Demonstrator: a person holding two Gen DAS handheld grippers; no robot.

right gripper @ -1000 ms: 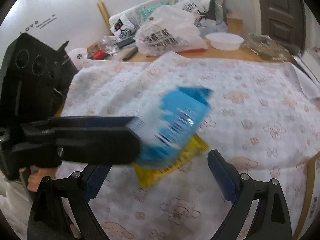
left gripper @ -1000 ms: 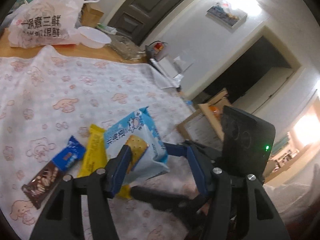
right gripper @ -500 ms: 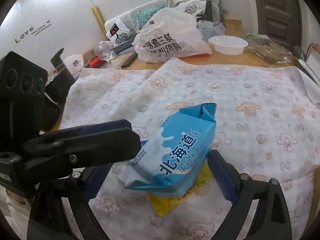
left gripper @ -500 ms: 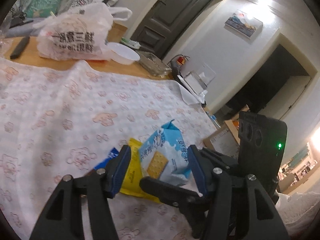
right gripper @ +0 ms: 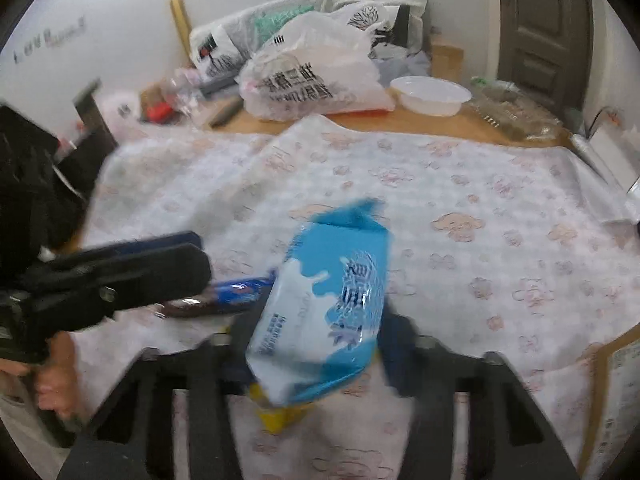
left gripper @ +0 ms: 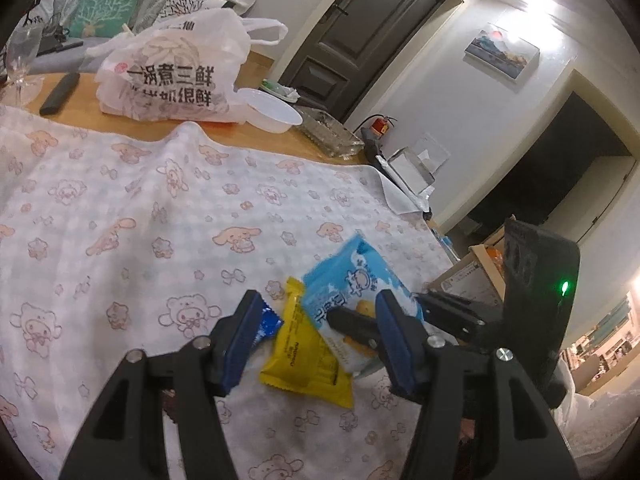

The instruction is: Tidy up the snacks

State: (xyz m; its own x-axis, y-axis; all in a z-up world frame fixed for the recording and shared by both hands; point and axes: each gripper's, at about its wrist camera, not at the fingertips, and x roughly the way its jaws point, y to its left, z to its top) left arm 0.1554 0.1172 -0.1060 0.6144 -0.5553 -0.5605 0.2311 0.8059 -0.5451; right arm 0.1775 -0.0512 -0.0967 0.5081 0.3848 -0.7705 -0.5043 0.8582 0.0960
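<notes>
**Left wrist view**

- Left gripper [left gripper: 316, 340], lower centre of frame: fingers apart, nothing between the pads. It hangs just above the snack pile, apparently standing by while the other tool works.
- Yellow packet [left gripper: 310, 354], lower centre: flat on the tablecloth [left gripper: 160, 208], framed by the open fingers, its upper right edge under the blue pack. Likely next in line for sorting.
- Blue-and-white cracker pack [left gripper: 356, 280], right of centre: tilted, one end raised off the cloth, because the right gripper [left gripper: 376, 322] reaches in from the right edge and pinches its lower end.
- Dark blue wrapper [left gripper: 268, 322]: only a corner shows behind the left finger.
- Cardboard box [left gripper: 476, 276], right edge, beyond the table: open; possibly where the snacks go, though this cannot be confirmed.
- Background, upper left: printed plastic bag [left gripper: 172, 80], white bowl [left gripper: 272, 110], both on bare wood beyond the cloth, well apart from the snacks.

**Right wrist view**

- Right gripper [right gripper: 316, 344], lower centre, blurred: jaws closing, with the cracker pack [right gripper: 332, 300] between them and the fingers already against its sides. The pack stands nearly upright in the grip, top seal toward frame centre, suggesting a lift off the pile.
- Yellow packet [right gripper: 276, 416]: a sliver shows beneath the held pack, on the cloth.
- Chocolate bar in dark blue and brown wrapper [right gripper: 224, 298], left of centre: lying flat, untouched.
- Left gripper [right gripper: 132, 276], left edge: seen side-on, fingers overlapping, so their gap cannot be judged here; the person's hand [right gripper: 52, 376] grips its handle below.
</notes>
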